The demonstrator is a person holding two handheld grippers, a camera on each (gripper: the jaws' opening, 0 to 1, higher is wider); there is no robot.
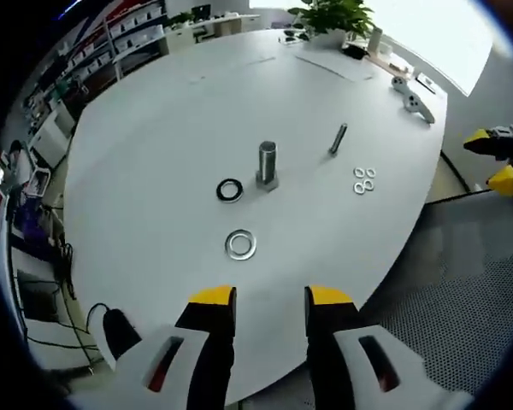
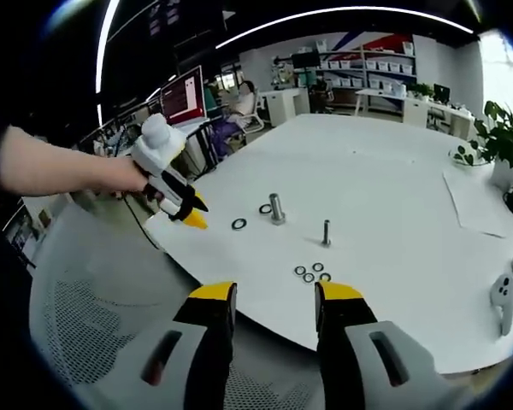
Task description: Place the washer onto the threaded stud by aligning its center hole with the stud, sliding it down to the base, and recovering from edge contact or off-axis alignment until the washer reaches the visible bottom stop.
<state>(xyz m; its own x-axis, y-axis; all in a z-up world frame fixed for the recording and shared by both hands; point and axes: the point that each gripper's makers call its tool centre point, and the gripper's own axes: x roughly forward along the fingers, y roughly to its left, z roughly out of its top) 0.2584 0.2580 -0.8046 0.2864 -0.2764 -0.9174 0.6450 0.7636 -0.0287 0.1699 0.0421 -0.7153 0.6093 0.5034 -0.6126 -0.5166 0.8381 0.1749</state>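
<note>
A silver washer (image 1: 240,244) lies flat on the white table (image 1: 154,171), near its edge. Beyond it the threaded stud (image 1: 267,165) stands upright on its hexagonal base, bare of any washer. The washer and stud are apart, with a black ring (image 1: 229,190) just beside the stud's base.

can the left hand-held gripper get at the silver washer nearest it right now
Probably yes. The left hand-held gripper has its jaws open and points at the silver washer, which lies flat on the white table with bare tabletop between them. The black ring and thick stud sit beyond it.
</note>
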